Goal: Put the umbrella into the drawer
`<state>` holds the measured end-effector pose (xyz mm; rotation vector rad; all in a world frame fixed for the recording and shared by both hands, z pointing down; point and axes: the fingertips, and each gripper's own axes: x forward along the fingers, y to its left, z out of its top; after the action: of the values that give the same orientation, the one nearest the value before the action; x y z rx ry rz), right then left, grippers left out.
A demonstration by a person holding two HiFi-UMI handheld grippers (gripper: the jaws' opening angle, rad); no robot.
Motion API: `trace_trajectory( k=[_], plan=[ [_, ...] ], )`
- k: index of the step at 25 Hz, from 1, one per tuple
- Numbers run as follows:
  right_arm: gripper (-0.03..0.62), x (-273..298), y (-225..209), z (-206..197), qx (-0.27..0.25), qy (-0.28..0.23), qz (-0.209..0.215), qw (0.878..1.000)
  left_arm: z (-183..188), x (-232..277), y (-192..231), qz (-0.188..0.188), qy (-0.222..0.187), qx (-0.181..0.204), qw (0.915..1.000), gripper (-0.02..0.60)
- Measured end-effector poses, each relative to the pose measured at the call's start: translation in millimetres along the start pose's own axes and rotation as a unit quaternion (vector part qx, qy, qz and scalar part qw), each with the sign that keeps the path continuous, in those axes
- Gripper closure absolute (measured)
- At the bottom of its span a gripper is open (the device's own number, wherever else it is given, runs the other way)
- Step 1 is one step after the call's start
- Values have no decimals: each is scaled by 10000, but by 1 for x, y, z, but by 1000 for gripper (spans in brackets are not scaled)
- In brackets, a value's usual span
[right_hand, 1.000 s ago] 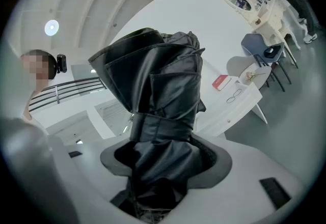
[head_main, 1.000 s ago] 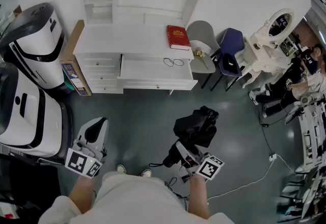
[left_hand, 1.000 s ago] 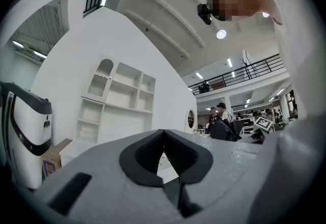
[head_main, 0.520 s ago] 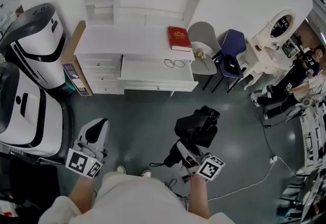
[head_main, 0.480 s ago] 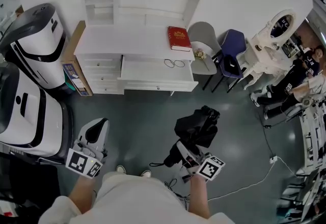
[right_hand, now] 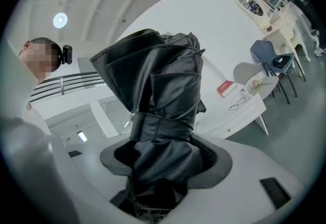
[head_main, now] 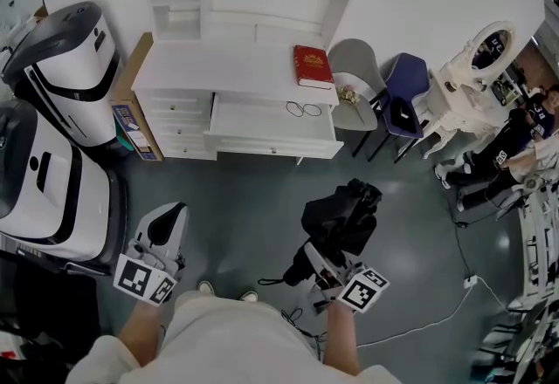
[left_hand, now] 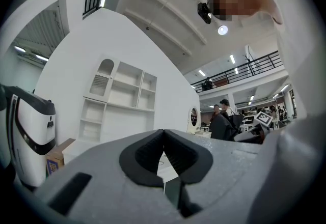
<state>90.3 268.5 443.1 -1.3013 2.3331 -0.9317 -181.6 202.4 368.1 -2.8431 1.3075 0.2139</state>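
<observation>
The folded black umbrella (head_main: pixel 341 215) is held over the grey floor, with my right gripper (head_main: pixel 325 255) shut on its lower part. In the right gripper view the umbrella (right_hand: pixel 159 101) fills the gap between the pads and rises past them. The white desk (head_main: pixel 210 68) stands ahead with its right drawer (head_main: pixel 262 131) pulled open; a pair of glasses (head_main: pixel 303 110) lies in it. The drawer (right_hand: pixel 253 107) also shows far off in the right gripper view. My left gripper (head_main: pixel 169 216) hangs at the lower left, empty, and its pads (left_hand: pixel 175 154) meet.
A red book (head_main: pixel 312 65) lies on the desk top. Two large white machines (head_main: pixel 61 55) and a cardboard box (head_main: pixel 131 103) stand left of the desk. A grey chair (head_main: pixel 354 90) and a blue chair (head_main: pixel 403 94) stand to its right. A white cable (head_main: pixel 428 312) runs across the floor.
The head view has shifted a little, so the desk sits slightly lower and further right. Both grippers and the umbrella stay where they were.
</observation>
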Motion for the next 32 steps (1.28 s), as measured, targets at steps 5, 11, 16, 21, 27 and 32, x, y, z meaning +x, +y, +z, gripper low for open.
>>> trace_trajectory(
  k=[5, 11, 16, 21, 27, 32],
  plan=[
    [329, -9, -14, -1, 54, 100, 61, 9999, -9, -7, -13, 201, 63, 21, 9998, 568],
    [330, -1, -27, -3, 180, 125, 214, 9995, -37, -16, -16, 372, 378, -146, 9985, 567],
    [330, 22, -50, 4, 267, 170, 150, 9994, -48, 24, 0, 286, 439, -185, 9985, 568],
    [330, 70, -86, 30, 440, 24, 56, 9990, -63, 91, 30, 30, 500, -198, 9985, 568],
    [330, 158, -119, 74, 395, 21, -197, 9990, -71, 186, 107, -203, 530, -348, 9978, 568],
    [330, 217, -145, 106, 423, 11, -565, 9975, -80, 263, 157, -537, 578, -566, 9953, 568]
  ],
)
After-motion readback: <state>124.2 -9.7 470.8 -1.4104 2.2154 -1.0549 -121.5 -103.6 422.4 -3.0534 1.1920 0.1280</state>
